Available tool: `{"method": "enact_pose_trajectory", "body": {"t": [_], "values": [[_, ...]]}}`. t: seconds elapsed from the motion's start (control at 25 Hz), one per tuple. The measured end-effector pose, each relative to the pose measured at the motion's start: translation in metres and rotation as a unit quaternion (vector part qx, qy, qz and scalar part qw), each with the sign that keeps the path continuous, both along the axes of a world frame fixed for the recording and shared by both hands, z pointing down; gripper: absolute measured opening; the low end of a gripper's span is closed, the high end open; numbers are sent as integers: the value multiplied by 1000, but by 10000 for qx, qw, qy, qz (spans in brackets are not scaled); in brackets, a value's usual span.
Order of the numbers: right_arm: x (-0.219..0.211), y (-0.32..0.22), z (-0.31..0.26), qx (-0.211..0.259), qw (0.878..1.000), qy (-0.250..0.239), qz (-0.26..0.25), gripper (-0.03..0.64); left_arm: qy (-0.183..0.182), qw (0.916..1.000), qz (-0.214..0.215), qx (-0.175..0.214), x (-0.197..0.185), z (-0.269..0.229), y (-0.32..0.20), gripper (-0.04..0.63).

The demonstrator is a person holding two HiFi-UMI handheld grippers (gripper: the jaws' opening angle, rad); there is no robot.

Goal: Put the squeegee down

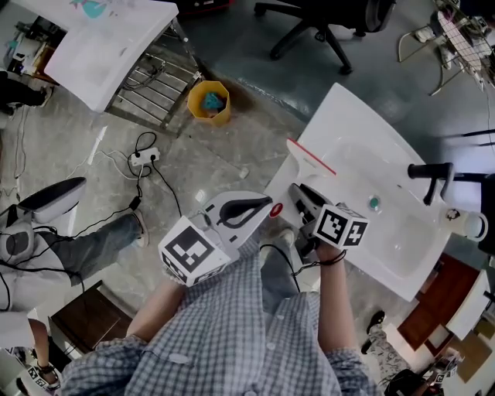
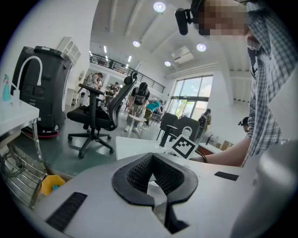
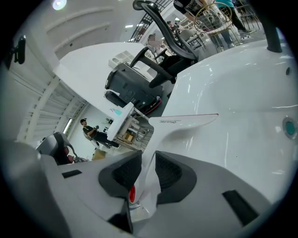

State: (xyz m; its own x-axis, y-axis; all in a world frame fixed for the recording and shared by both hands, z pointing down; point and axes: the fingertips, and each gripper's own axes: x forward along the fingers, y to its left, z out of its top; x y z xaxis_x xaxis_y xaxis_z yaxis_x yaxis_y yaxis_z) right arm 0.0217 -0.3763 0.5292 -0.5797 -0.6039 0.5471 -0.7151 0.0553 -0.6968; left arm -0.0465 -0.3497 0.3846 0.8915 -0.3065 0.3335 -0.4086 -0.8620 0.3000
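Note:
My right gripper (image 1: 298,191) (image 3: 148,159) is shut on the handle of a white squeegee (image 1: 311,158) (image 3: 185,122). Its red-edged blade stretches over the near left rim of a white sink basin (image 1: 349,116) (image 3: 242,88). The blade is close to the sink surface; I cannot tell whether it touches. My left gripper (image 1: 265,207) (image 2: 151,160) hovers just left of the right one, off the sink, above the floor. Its black pads (image 2: 132,174) meet at the tips with nothing between them.
A black faucet (image 1: 430,172) and a green drain (image 1: 374,203) are on the sink. On the floor are a yellow bin (image 1: 209,102), a power strip with cables (image 1: 144,158), a wire rack (image 1: 158,81) and an office chair (image 1: 317,23). Someone's leg (image 1: 93,246) lies at the left.

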Motion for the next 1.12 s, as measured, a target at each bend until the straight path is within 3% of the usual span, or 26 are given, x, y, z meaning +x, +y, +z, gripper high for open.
{"method": "enact_pose_trajectory", "body": {"t": [0.44, 0.84, 1.0, 1.12], "values": [[3, 4, -3, 122, 9998, 140, 112, 74, -97, 9999, 71, -18, 6, 5, 11, 6], [9, 12, -16, 283, 9990, -143, 321, 91, -104, 9999, 48, -3, 10, 3, 17, 6], [20, 21, -21, 378, 9985, 142, 382, 89, -116, 9999, 79, 47, 15, 2, 20, 6], [33, 29, -26, 517, 9954, 680, 427, 64, -145, 9998, 127, 110, 20, 2, 22, 6]]}}
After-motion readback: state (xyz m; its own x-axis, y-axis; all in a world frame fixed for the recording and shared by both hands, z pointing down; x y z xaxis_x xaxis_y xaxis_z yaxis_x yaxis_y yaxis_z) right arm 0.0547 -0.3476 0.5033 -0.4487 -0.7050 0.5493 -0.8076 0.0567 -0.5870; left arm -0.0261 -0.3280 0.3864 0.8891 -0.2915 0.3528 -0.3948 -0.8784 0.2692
